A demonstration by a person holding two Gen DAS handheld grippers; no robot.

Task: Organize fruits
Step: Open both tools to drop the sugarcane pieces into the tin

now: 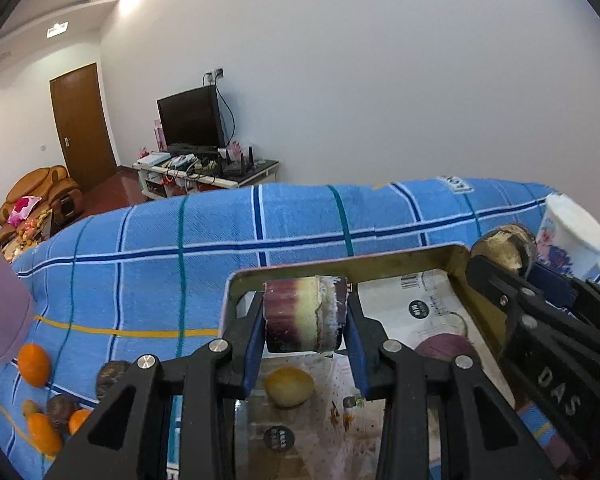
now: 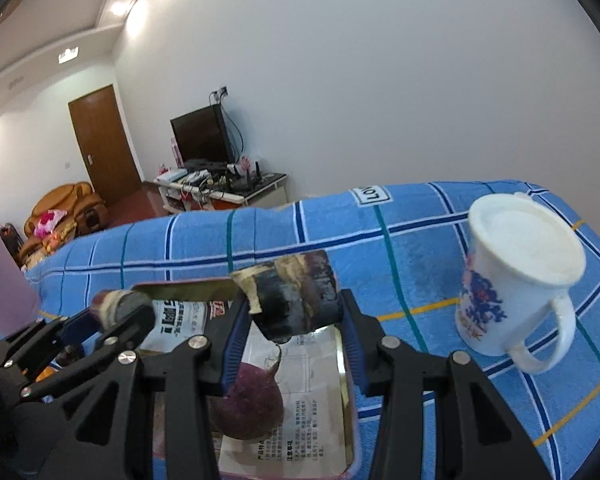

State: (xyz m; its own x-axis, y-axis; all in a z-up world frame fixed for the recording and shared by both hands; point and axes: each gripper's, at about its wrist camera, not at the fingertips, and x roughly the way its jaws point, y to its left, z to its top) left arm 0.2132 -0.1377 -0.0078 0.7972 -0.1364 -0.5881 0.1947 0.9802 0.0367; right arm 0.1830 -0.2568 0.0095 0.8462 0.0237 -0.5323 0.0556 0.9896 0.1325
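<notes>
My left gripper [image 1: 306, 316] is shut on a purple and cream sugarcane piece [image 1: 305, 314], held above the paper-lined metal tray [image 1: 340, 267]. My right gripper [image 2: 294, 312] is shut on a dark sugarcane piece [image 2: 296, 300], held over the same tray [image 2: 350, 400]. The right gripper and its piece [image 1: 504, 250] also show at the right of the left wrist view. In the tray lie a small yellow fruit [image 1: 289, 386] and a round purple fruit [image 2: 248, 404]. Oranges [image 1: 34, 364] and dark fruits [image 1: 110, 376] lie on the blue checked cloth at the left.
A white mug with a floral print [image 2: 516, 284] stands on the cloth right of the tray. A pink object [image 1: 0, 292] stands at the left edge. A TV stand, a door and a sofa are far behind the table.
</notes>
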